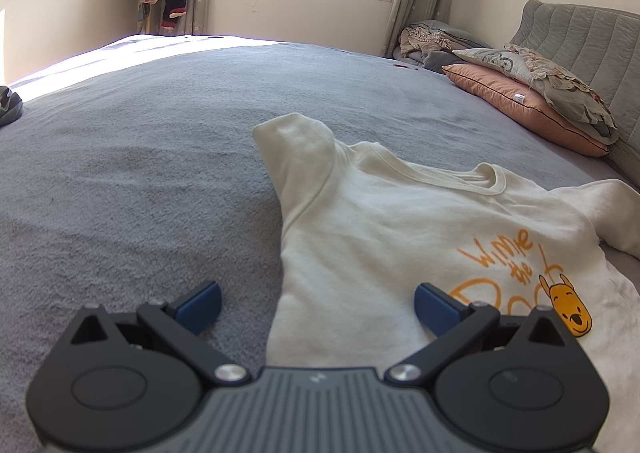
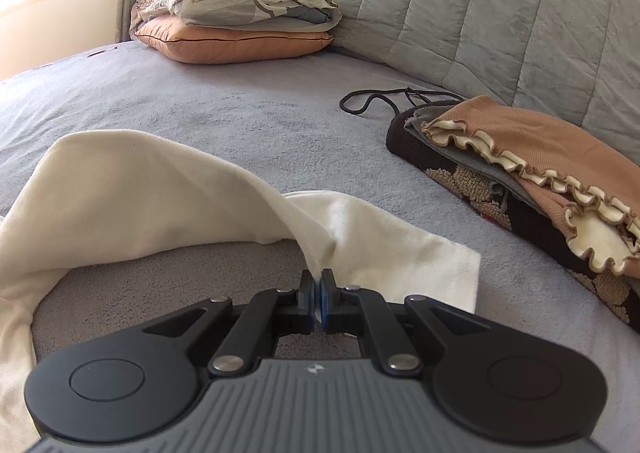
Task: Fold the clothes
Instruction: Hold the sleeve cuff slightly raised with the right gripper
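You are pinching the shirt's [image 1: 360, 221] sleeve [image 2: 360, 237] in the closed right hand-held gripper [image 2: 317, 295] above the bed [image 2: 248, 117], left hand-held gripper [image 1: 318, 307] hanging open over the shirt's side edge, so carry the sleeve flat across the chest.

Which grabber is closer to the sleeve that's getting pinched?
Right. The right gripper is shut on the cream shirt's sleeve. The left gripper is open, low over the shirt's body, not touching that sleeve.
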